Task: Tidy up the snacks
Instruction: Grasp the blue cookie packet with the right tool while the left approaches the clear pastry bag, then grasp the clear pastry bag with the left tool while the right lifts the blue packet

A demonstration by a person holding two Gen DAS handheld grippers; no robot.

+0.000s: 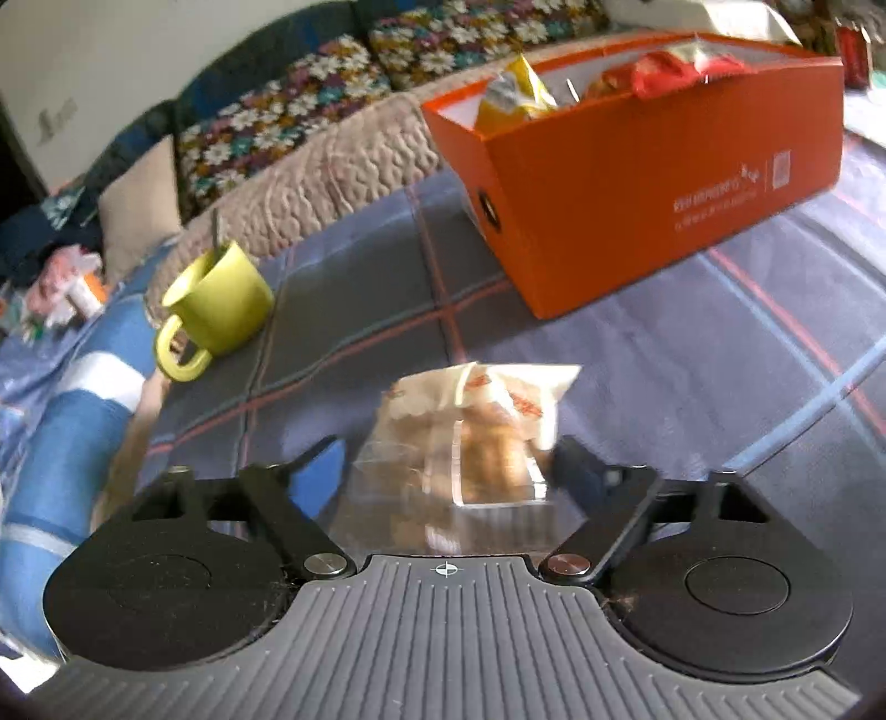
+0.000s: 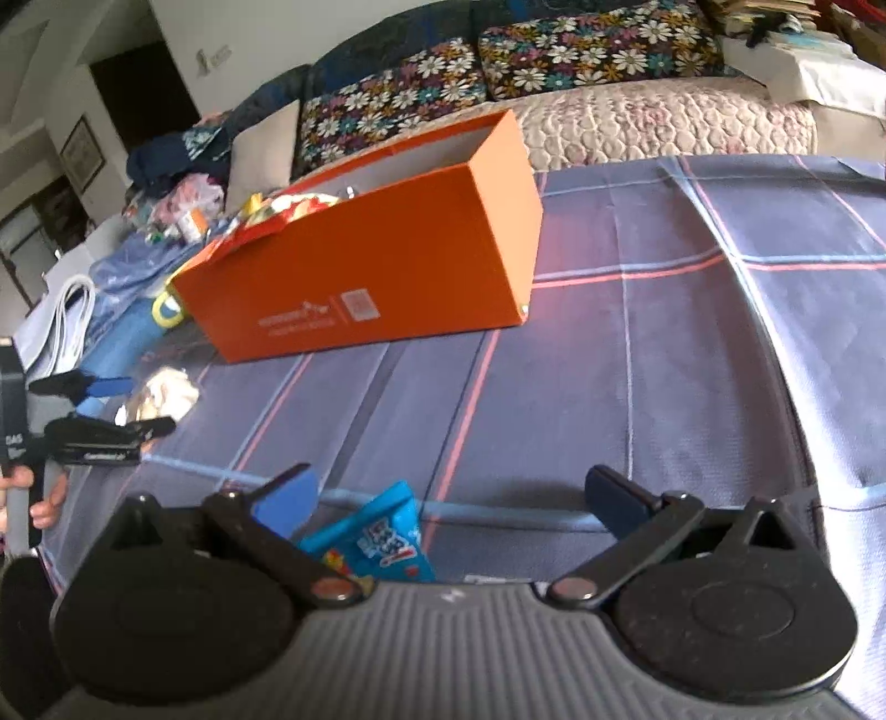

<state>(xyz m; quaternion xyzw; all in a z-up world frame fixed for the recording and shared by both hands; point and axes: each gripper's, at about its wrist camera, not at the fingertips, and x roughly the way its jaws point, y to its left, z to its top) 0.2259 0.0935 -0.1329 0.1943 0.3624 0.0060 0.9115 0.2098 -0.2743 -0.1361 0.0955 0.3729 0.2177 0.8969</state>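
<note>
A clear bag of brown snacks [image 1: 476, 432] lies on the checked cloth between the fingers of my left gripper [image 1: 448, 459]. The right pad is at the bag's edge and a small gap shows at the left pad, so the gripper is open. In the right wrist view the left gripper [image 2: 127, 404] appears at the far left beside this bag [image 2: 163, 390]. My right gripper [image 2: 454, 493] is wide open above a blue snack packet [image 2: 376, 543] that lies close to its left finger, untouched. The open orange box [image 1: 664, 183] [image 2: 360, 277] holds a yellow bag [image 1: 515, 94] and a red bag [image 1: 664, 69].
A green mug [image 1: 221, 299] with a spoon stands left of the box on the checked tablecloth [image 2: 664, 360]. A blue roll [image 1: 66, 443] lies at the table's left edge. A sofa with flowered cushions [image 2: 581, 50] runs behind. A hand [image 2: 33, 498] holds the left gripper.
</note>
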